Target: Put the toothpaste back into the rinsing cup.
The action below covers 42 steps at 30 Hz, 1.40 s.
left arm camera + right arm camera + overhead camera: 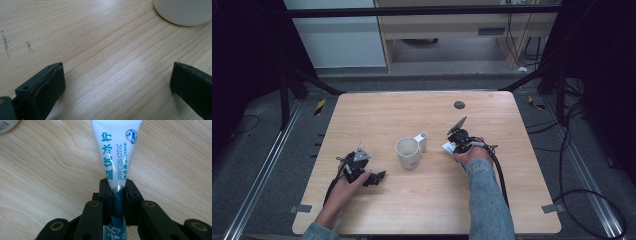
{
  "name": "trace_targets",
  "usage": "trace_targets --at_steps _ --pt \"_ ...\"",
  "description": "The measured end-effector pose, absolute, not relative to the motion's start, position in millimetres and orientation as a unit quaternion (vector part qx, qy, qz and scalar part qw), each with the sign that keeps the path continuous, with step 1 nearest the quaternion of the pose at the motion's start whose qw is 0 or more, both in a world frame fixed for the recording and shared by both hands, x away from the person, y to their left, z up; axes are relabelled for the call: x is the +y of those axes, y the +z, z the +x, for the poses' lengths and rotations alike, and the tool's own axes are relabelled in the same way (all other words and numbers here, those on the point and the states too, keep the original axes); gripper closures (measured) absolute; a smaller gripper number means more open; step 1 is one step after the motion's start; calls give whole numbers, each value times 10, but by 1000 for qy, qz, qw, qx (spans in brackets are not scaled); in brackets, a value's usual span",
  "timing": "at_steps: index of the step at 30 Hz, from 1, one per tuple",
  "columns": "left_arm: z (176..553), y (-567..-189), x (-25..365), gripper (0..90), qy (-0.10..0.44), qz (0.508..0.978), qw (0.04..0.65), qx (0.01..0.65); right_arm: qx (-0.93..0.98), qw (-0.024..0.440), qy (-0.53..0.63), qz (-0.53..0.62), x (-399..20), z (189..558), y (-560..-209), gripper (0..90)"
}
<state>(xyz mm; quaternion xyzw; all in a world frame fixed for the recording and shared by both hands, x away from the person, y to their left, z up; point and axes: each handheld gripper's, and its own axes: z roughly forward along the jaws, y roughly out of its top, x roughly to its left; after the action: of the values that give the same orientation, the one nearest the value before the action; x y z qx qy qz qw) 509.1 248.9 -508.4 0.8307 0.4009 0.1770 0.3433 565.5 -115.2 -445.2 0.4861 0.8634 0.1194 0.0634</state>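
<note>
The right gripper (117, 192) is pinching one white tube (117, 147), which is lying lengthwise away from it toward one mug (408, 152); the left gripper (117, 80) is resting wide open.

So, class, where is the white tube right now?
The white tube is pinched in the right gripper, right of the mug on the table.
</note>
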Motion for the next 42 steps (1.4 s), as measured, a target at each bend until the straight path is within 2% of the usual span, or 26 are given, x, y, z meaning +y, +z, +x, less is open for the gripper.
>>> trace_targets --at_steps 22,42 --pt "5095 -5085 2485 0 177 830 344 402 836 116 217 490 -1240 5416 -3974 788" --pt "5097 -5084 2477 0 178 829 342 404 799 164 325 478 -1231 5245 -3743 787"
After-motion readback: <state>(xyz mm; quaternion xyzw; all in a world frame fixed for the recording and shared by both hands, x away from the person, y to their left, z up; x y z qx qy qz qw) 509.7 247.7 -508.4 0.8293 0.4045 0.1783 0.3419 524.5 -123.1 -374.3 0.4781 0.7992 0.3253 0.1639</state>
